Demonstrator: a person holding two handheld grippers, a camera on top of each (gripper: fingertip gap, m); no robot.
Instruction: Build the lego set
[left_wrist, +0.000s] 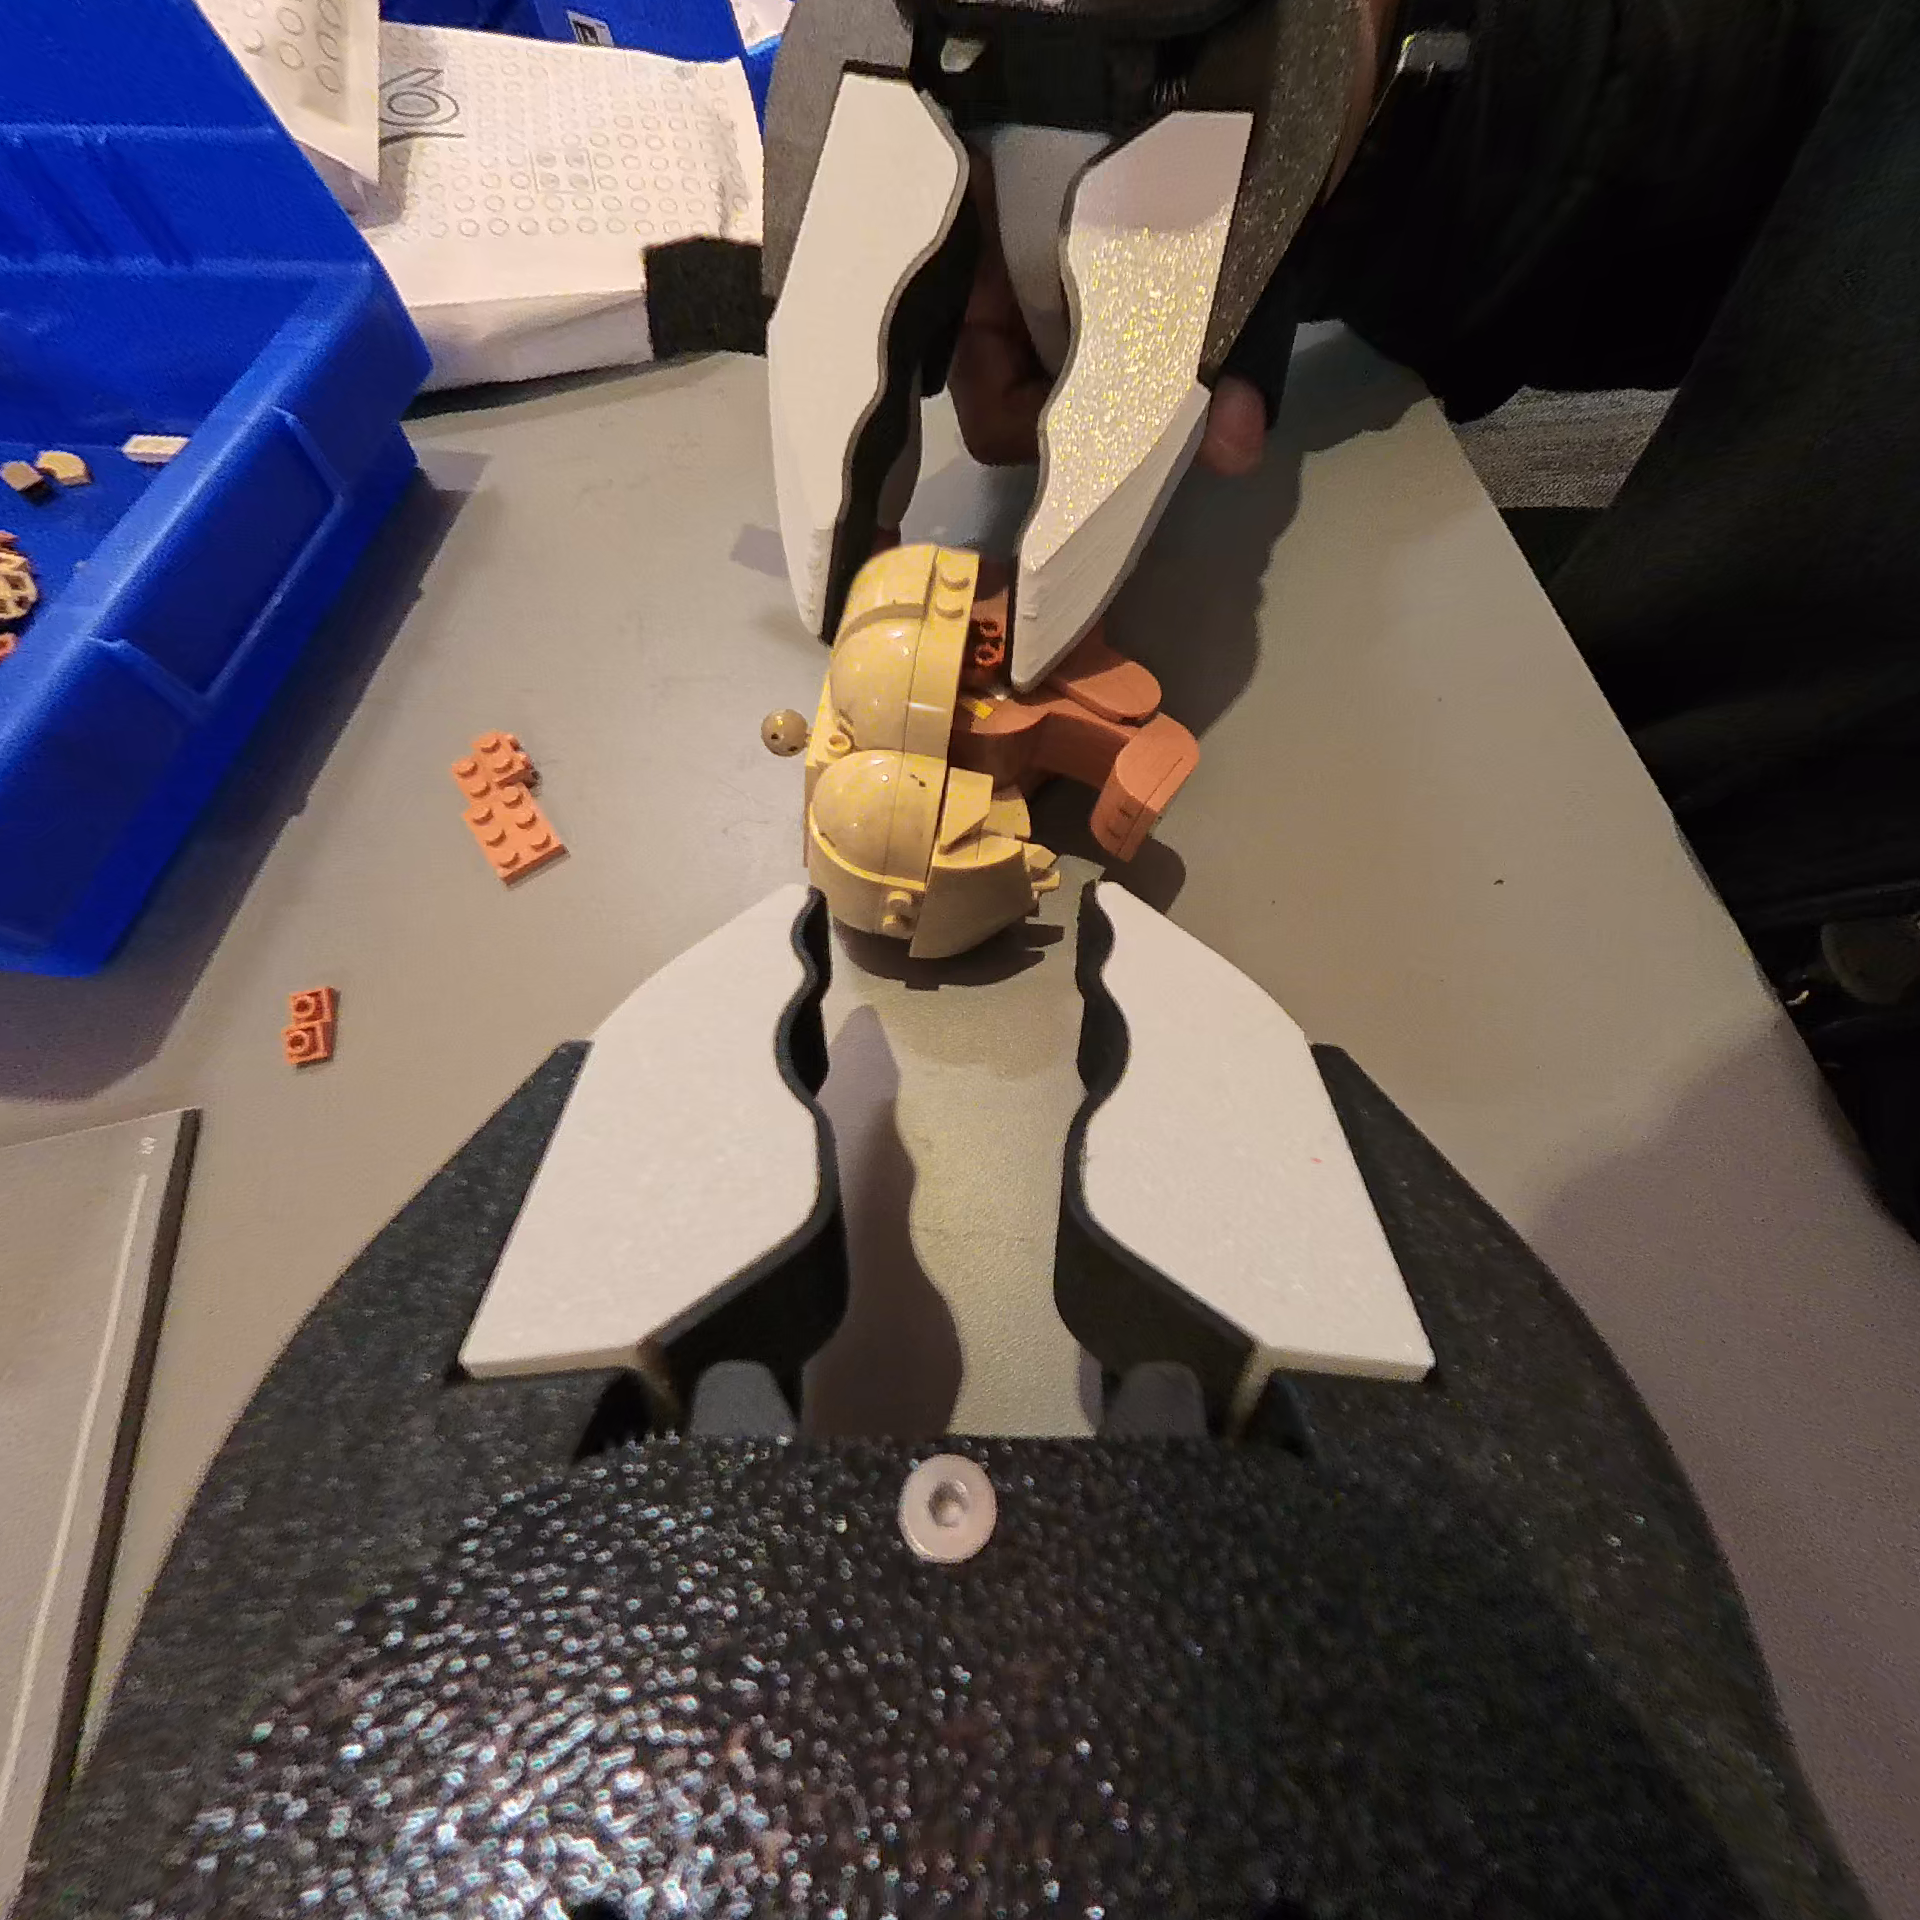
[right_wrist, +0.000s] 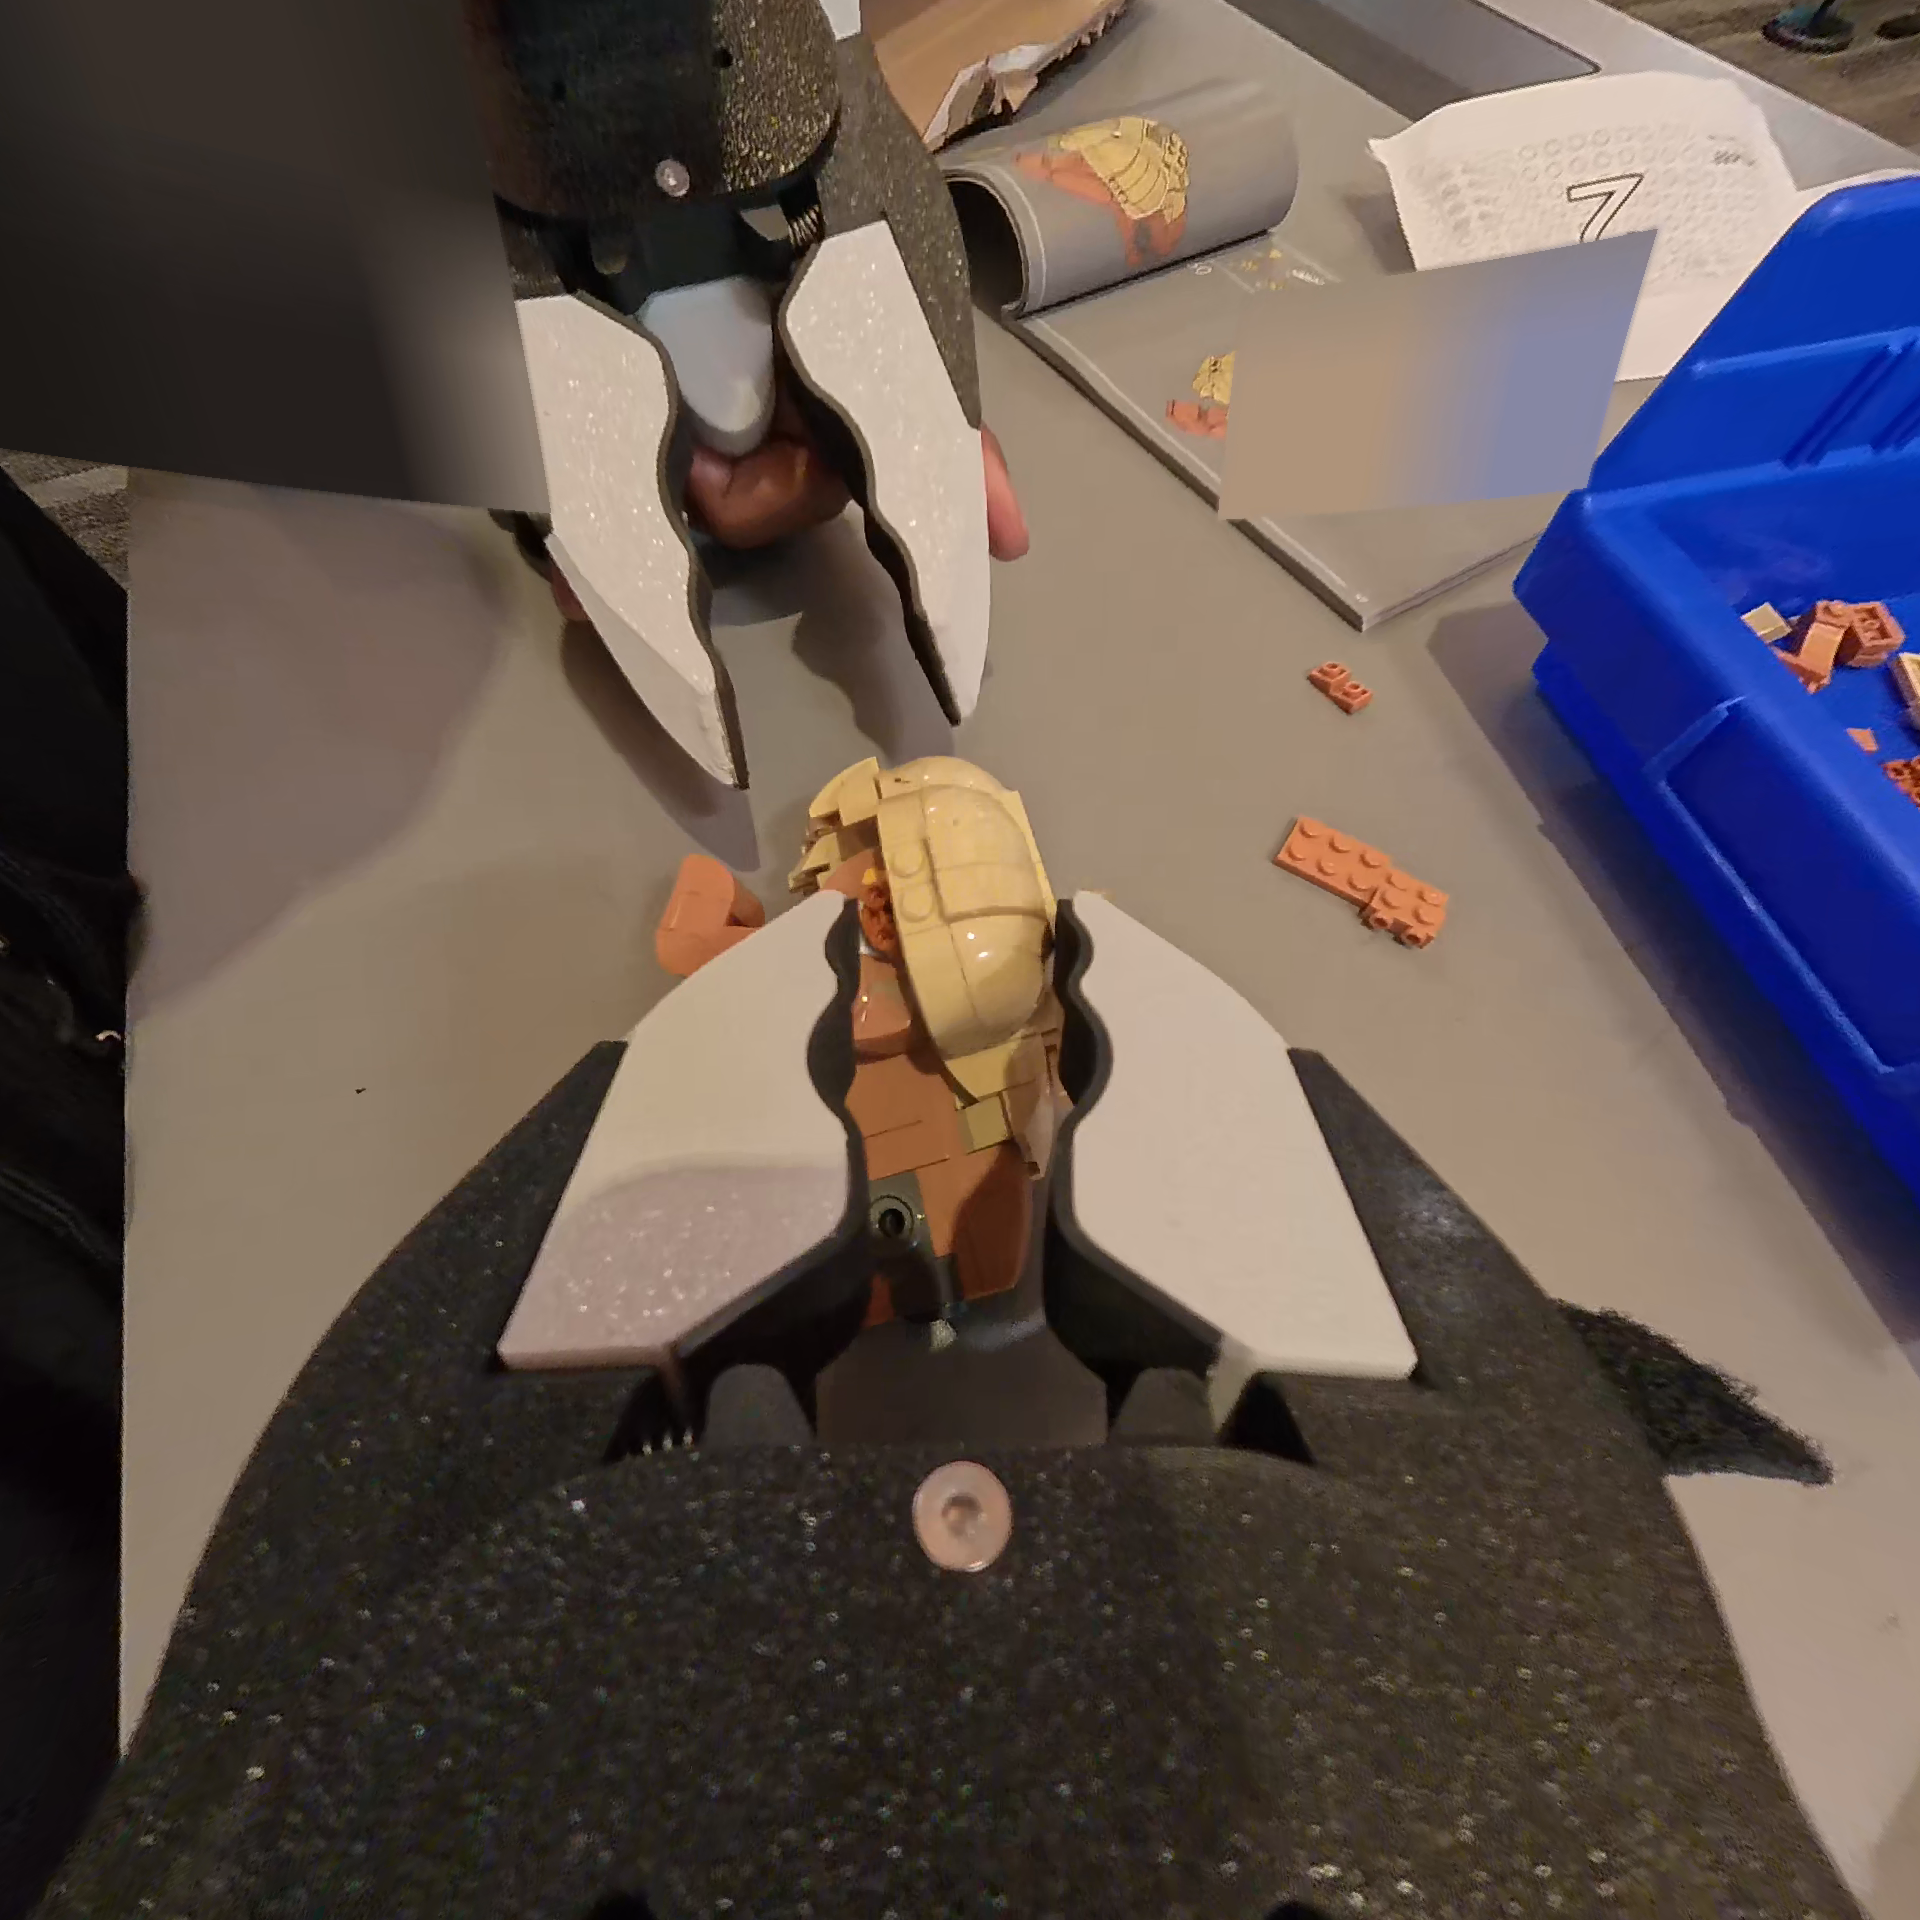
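Observation:
A tan and brown lego model (left_wrist: 925, 769) lies on its side on the grey table (left_wrist: 1403, 987). It has rounded tan shell parts and a brown body with a leg (left_wrist: 1143, 790). My right gripper (left_wrist: 925, 623) comes in from the far side, and in the right wrist view it (right_wrist: 961, 914) is shut on the model (right_wrist: 966, 935), one finger on each side. My left gripper (left_wrist: 951, 904) is open and empty, its tips just at the model's near end. It also shows in the right wrist view (right_wrist: 847, 743), a little apart from the model.
Joined orange plates (left_wrist: 509, 805) (right_wrist: 1361, 878) and a small orange piece (left_wrist: 310, 1025) (right_wrist: 1340, 686) lie loose on the table. A blue bin (left_wrist: 156, 520) (right_wrist: 1766, 499) holds several small parts. An open instruction booklet (right_wrist: 1143, 260) and a white paper bag (left_wrist: 561, 208) lie beyond. The gap from one gripper's tips to the other's is roughly 5 cm. Left tips and right tips are each some 12 cm from the small orange piece (left_wrist: 310, 1025). It turns up in the right wrist view (right_wrist: 1334, 682) as well.

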